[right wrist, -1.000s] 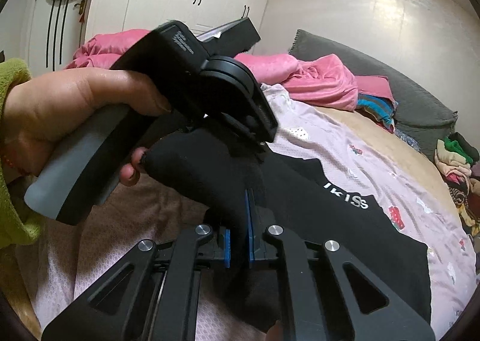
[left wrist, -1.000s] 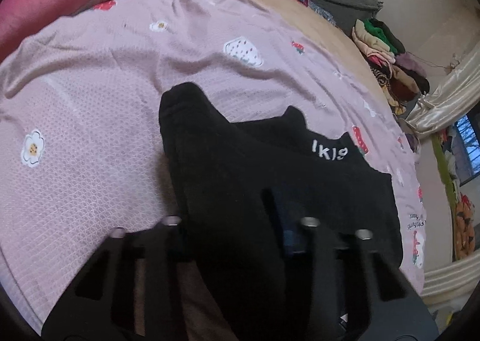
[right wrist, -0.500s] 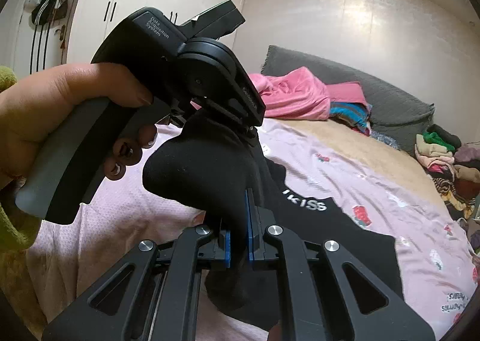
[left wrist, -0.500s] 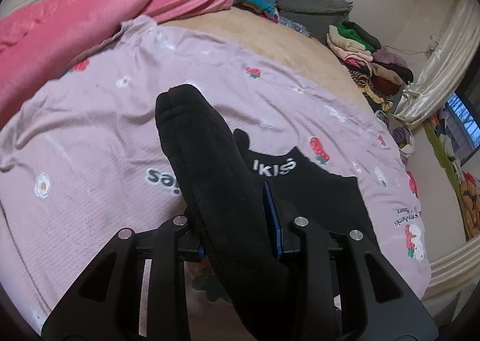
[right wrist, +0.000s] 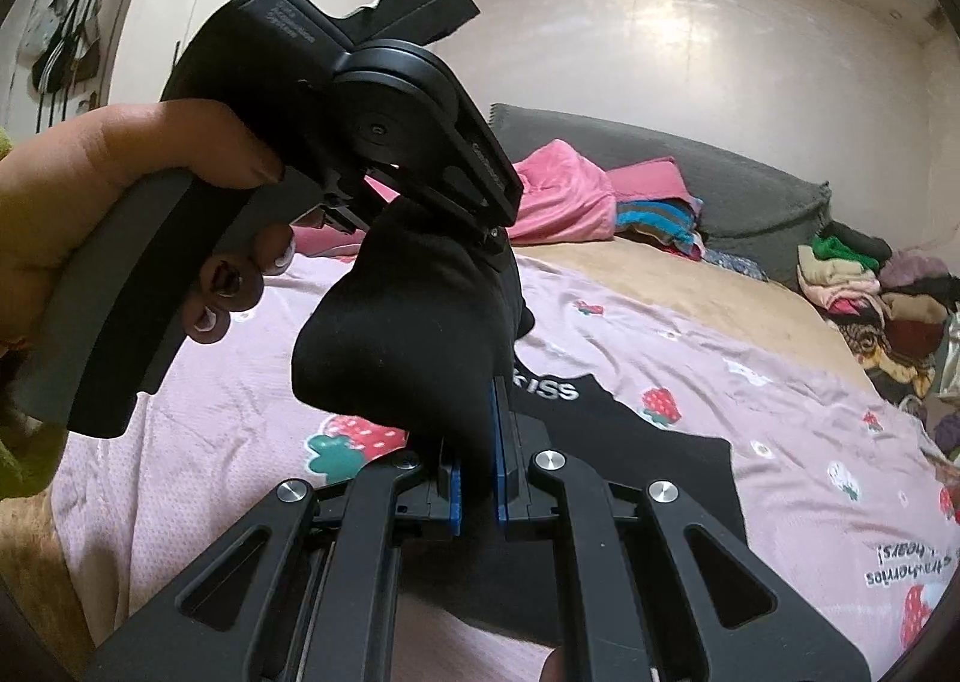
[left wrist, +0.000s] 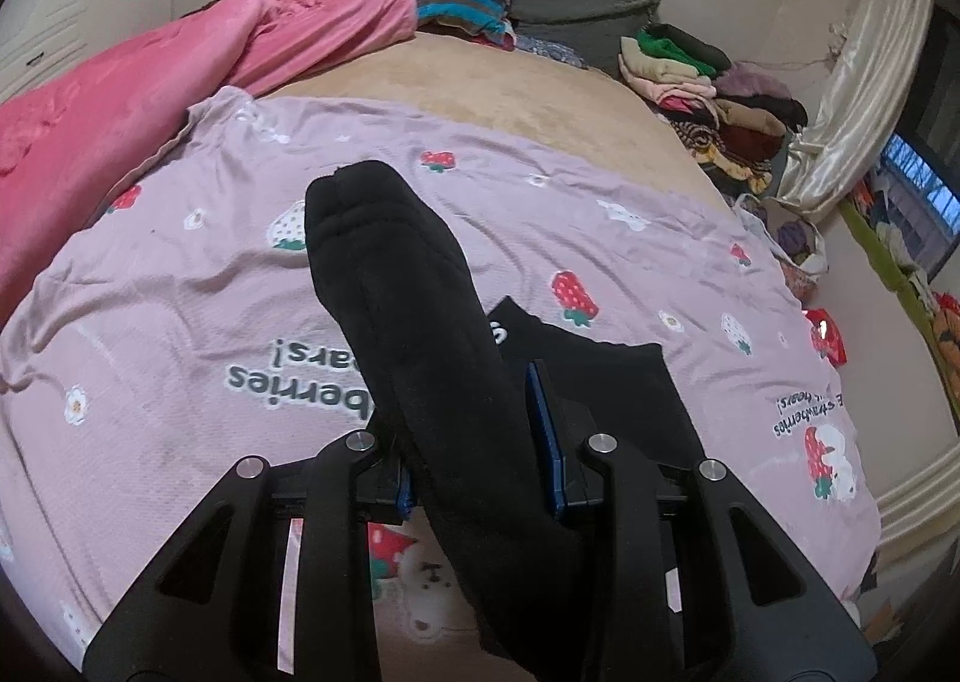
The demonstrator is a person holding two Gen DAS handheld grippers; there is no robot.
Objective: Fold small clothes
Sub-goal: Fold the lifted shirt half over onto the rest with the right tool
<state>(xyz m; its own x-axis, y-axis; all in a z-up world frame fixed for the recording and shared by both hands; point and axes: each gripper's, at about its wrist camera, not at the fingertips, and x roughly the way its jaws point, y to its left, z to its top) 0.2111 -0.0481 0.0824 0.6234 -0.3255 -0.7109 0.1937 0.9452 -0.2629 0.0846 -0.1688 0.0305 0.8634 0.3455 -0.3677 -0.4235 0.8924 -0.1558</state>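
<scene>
Both tongs lifting one edge of the garment, mid-fold

At frame bottom, left tongs [left wrist: 480,442] and right tongs [right wrist: 477,478] each pinch the black knit garment [left wrist: 396,286], raised over the lilac strawberry-print bedsheet [left wrist: 180,274]; next, likely carry it across and lay it flat.

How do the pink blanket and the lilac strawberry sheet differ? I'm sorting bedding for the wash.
The pink blanket is plain and plush-looking; the lilac strawberry sheet is thin, printed with strawberries, flowers and lettering. The blanket lies bunched along the bed's far side; the sheet is spread nearly flat, with a black garment partly resting on it. Both lie on the bed.
</scene>
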